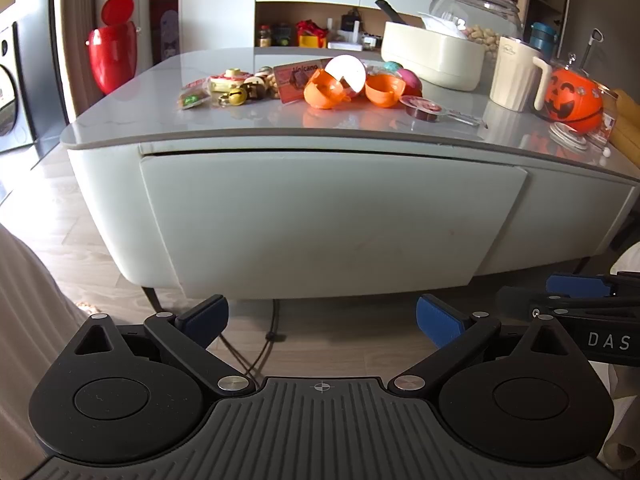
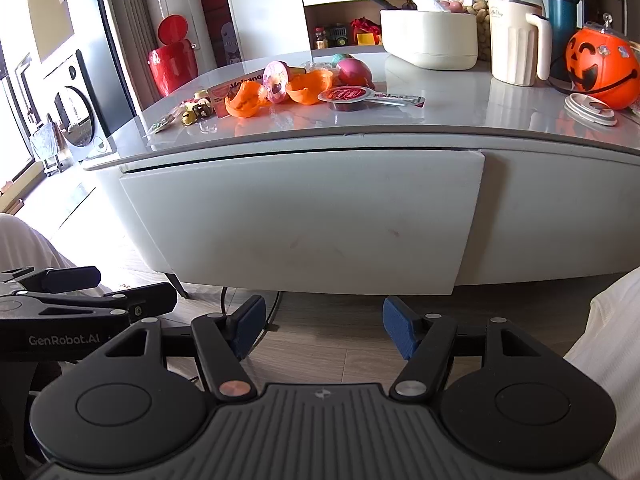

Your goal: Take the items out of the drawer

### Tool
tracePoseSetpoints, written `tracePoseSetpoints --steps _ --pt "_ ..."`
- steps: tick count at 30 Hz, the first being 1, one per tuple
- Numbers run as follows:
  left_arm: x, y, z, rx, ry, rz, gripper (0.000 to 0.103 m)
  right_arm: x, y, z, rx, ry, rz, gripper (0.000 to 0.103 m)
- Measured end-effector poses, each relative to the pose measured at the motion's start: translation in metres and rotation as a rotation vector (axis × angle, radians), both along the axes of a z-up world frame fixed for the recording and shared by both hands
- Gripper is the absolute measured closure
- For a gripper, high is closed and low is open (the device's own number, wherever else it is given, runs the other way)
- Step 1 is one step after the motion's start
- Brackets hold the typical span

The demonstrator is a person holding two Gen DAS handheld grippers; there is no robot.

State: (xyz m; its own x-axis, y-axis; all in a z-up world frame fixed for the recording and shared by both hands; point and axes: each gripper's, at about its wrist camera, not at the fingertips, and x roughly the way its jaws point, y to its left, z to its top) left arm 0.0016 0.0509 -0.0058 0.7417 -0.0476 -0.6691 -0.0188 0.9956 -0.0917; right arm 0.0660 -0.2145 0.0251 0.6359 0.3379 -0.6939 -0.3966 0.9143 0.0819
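Observation:
A pale grey table has a white drawer front (image 1: 320,220) (image 2: 304,220) under its top, pushed in with only a thin dark gap along its upper edge. On the tabletop lie several small items: orange capsule halves (image 1: 326,90) (image 2: 244,100), a pink ball (image 2: 354,72), a Volcano card (image 1: 296,78), a sealed jelly cup (image 2: 348,94) and small trinkets (image 1: 232,92). My left gripper (image 1: 322,320) hangs open below the drawer, over the floor, holding nothing. My right gripper (image 2: 324,328) is open too, low in front of the drawer, empty.
At the back right of the tabletop (image 1: 160,92) stand a cream tub (image 1: 434,58), a cream jug (image 1: 516,76), an orange pumpkin bucket (image 1: 572,100) and a glass jar (image 1: 476,4). A red bin (image 1: 112,56) stands by the left wall. Cables (image 1: 272,332) run over the wood floor.

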Motion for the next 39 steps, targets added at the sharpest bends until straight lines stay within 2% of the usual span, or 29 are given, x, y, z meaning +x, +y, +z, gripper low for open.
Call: tracePoseSetpoints --steps 14,22,39 --pt "0.0001 0.0 0.0002 0.0 0.001 0.002 0.0 0.001 -0.0017 0.0 0.011 0.01 -0.004 0.037" --pt "0.0001 0.0068 -0.0032 -0.028 0.017 0.03 0.0 0.0011 -0.0014 -0.0008 0.006 0.013 -0.007 0.037" --pt "-0.0012 0.0028 -0.002 -0.011 0.021 0.013 0.0 0.0002 -0.0018 -0.0001 0.01 0.011 -0.01 0.037"
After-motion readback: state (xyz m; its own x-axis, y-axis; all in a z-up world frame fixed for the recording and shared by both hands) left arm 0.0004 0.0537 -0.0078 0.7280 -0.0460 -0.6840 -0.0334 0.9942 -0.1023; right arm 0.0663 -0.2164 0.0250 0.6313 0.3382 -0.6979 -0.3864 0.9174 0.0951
